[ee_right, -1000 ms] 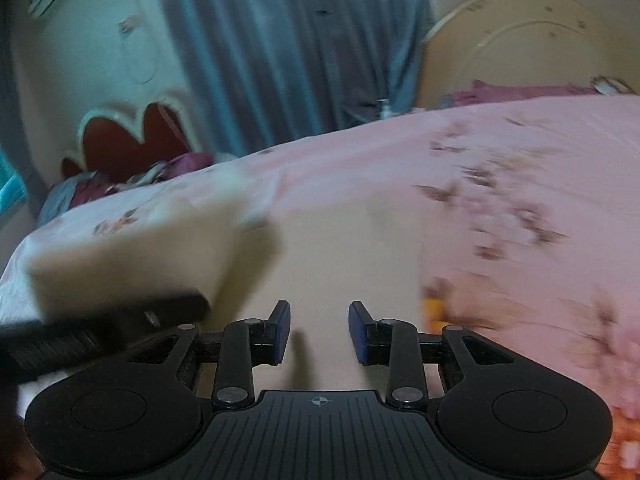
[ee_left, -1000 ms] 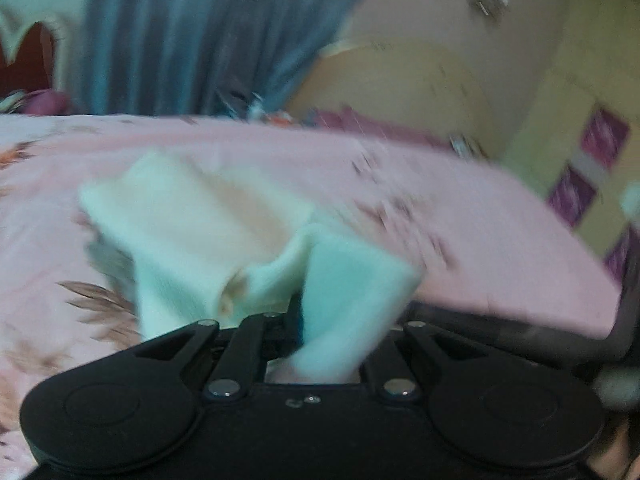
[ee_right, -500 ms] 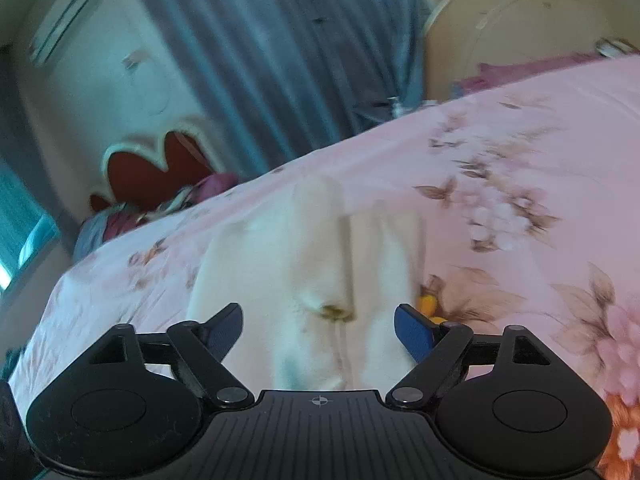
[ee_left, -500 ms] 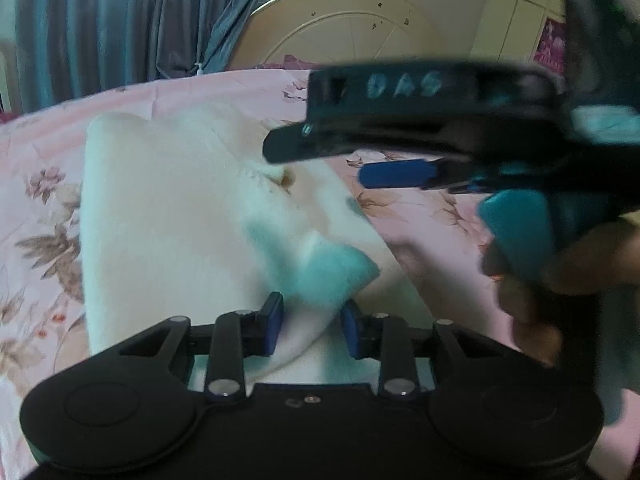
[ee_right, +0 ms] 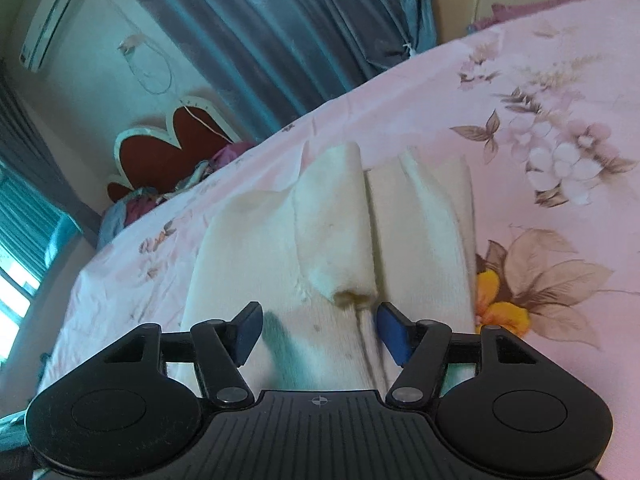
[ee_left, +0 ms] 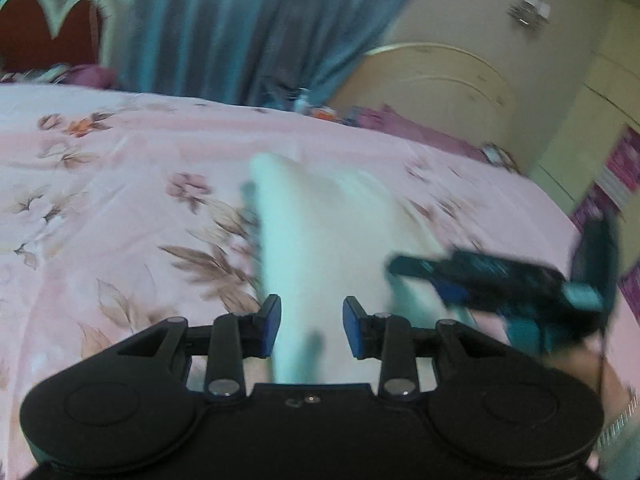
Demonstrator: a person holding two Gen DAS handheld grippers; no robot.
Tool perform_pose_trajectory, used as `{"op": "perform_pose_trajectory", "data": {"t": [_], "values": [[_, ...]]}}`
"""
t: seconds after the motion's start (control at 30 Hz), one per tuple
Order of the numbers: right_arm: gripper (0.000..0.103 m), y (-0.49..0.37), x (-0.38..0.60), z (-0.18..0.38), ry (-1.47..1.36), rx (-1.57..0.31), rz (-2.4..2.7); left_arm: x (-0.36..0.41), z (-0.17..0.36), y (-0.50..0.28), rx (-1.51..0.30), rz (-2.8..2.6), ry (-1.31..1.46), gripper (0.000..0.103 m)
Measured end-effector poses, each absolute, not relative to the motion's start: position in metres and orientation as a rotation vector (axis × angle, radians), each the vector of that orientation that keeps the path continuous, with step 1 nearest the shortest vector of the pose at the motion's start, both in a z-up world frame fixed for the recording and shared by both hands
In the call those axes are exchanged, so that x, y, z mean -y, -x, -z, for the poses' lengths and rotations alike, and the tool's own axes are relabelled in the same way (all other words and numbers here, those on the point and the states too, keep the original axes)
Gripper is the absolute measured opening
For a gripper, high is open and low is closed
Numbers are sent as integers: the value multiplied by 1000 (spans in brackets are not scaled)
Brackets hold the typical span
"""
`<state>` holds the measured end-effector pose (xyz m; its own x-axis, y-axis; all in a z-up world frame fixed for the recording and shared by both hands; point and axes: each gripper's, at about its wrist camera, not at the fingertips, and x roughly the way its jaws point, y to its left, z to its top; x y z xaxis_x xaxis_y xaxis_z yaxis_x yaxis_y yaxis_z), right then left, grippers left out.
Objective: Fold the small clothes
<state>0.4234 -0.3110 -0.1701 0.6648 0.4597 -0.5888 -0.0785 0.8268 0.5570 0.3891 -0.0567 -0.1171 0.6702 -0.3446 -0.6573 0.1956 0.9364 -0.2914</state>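
A small cream garment (ee_right: 420, 232) lies folded lengthwise on the pink floral bedspread (ee_right: 560, 80), with a narrow flap (ee_right: 332, 232) folded over its middle. My right gripper (ee_right: 319, 330) hovers over the garment's near end. Its jaws are closing and the cloth lies beneath them, not pinched. In the left wrist view the same garment (ee_left: 320, 232) shows blurred, running away from my left gripper (ee_left: 313, 326). That gripper stands partly open above the garment's near end, holding nothing. The right gripper (ee_left: 420, 278) reaches in from the right, beside the cloth's edge.
Blue curtains (ee_right: 300, 32) and a red heart-shaped headboard (ee_right: 168, 144) stand behind the bed. Bundled clothes (ee_right: 160, 200) lie at the bed's far left end. A cream cabinet (ee_left: 432, 84) and a wardrobe (ee_left: 592, 112) stand at the right. A person's hand (ee_left: 600, 376) holds the right gripper.
My left gripper let go of the raised fold of cloth and drew back; the garment now lies flat. The right gripper spread wide, then narrowed, and came closer over the garment.
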Motion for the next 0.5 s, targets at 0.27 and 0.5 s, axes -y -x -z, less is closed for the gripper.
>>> {"op": "perform_pose_trajectory", "data": {"t": [0.27, 0.5], "values": [[16, -433, 308, 168, -512, -815, -347, 64, 134, -458, -819, 241, 271, 37], [11, -403, 306, 145, -392, -711, -298, 77, 135, -458, -800, 276, 230, 41]]}}
